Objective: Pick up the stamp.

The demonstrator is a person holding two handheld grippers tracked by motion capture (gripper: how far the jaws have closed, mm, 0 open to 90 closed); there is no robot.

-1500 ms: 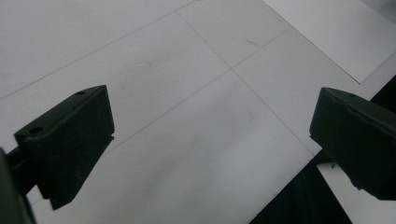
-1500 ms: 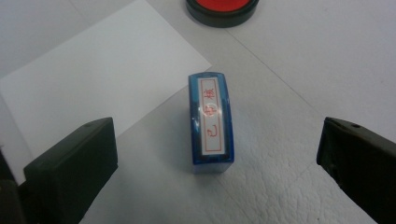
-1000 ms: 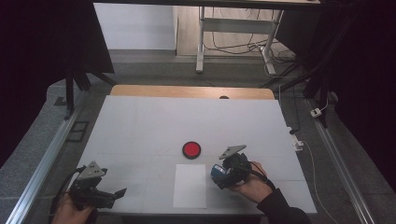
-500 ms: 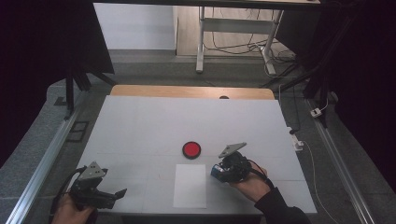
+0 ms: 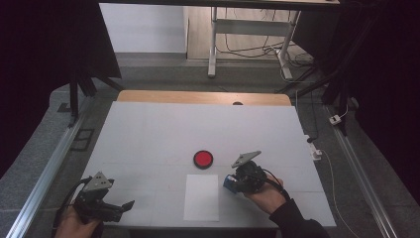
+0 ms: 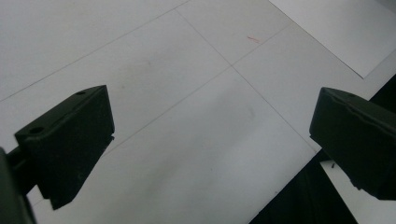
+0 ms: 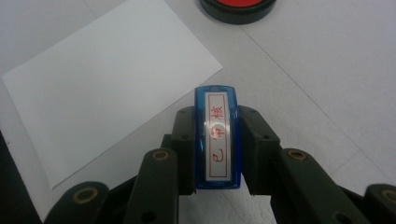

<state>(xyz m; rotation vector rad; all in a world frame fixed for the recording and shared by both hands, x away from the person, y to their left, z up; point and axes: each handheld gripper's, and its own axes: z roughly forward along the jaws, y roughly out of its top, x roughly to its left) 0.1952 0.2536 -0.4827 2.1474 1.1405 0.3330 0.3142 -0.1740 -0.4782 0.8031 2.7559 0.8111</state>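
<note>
A blue stamp (image 7: 218, 140) with red characters on its white label stands between the jaws of my right gripper (image 7: 217, 126). The jaws have just been closing and now press on the stamp's two sides. In the high view this right gripper (image 5: 230, 181) sits just right of a white paper sheet (image 5: 202, 197), with the stamp (image 5: 228, 182) at its tip. A round red ink pad (image 5: 203, 159) lies just beyond the sheet. My left gripper (image 5: 124, 207) rests at the table's near left corner. Its jaws stand wide apart over bare table, so this left gripper (image 6: 210, 144) is open.
The white table (image 5: 163, 134) ends in a wooden strip (image 5: 198, 97) at the far edge. Metal rails (image 5: 44, 173) run along both sides on the floor. A cable and a plug (image 5: 337, 119) lie on the floor at the right.
The right gripper's jaws have drawn in on the blue stamp. Both hands have stayed where they were.
</note>
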